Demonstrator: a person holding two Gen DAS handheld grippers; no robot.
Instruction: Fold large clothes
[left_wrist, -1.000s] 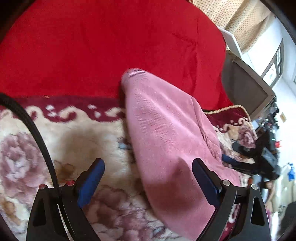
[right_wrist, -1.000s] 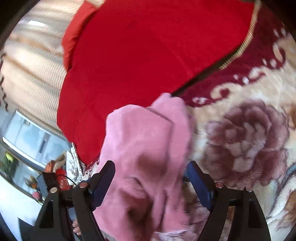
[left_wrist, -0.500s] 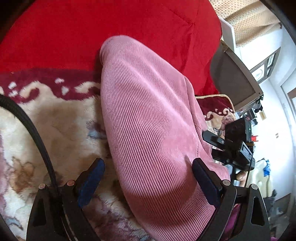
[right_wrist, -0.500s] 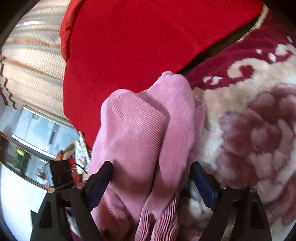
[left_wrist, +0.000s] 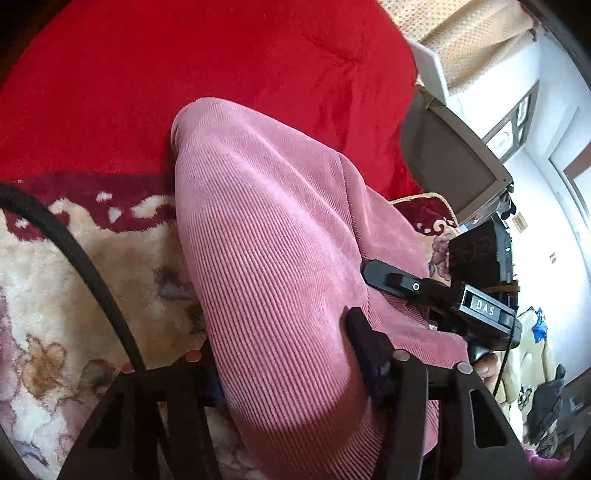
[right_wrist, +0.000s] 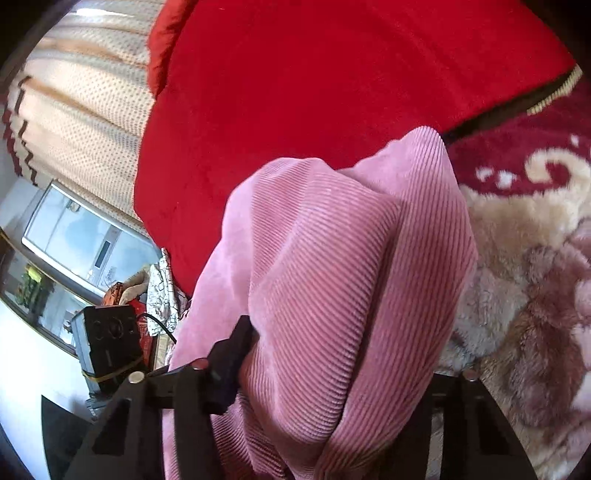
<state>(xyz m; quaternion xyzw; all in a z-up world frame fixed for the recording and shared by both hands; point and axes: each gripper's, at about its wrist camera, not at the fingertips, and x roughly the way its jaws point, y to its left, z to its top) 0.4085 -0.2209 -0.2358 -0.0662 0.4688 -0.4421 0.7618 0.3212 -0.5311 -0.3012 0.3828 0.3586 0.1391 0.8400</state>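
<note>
Two grippers are working on one pink corduroy garment (left_wrist: 280, 258), which is lying in a thick bundle on a floral plush blanket (left_wrist: 55, 295), with its far end reaching a red blanket (left_wrist: 184, 74) behind it.

In the left wrist view, the left gripper (left_wrist: 284, 354) is closing on the bundle: its jaws have just been closing, and the cloth is filling the whole gap between them. The right-hand finger (left_wrist: 364, 350) is pressing into the fabric, while the other finger is almost fully hidden under the cloth, so its pad is not visible. A black cable (left_wrist: 85, 266) is crossing the left part of this view. At the right side the other gripper is appearing, with a label reading "DAS" (left_wrist: 485, 307), and part of a hand (left_wrist: 487, 369) is holding it, mostly cut off.

In the right wrist view, the right gripper (right_wrist: 332, 354) is also pinching the garment (right_wrist: 351, 277); its jaws have just been closing too. Only one finger (right_wrist: 236, 350) is showing, pushed against the folds, and the opposite finger is covered by the fabric. The lower edge of the garment is running out of the picture in both views. A patterned curtain (right_wrist: 85, 110) and a window are standing blurred at the left.
</note>
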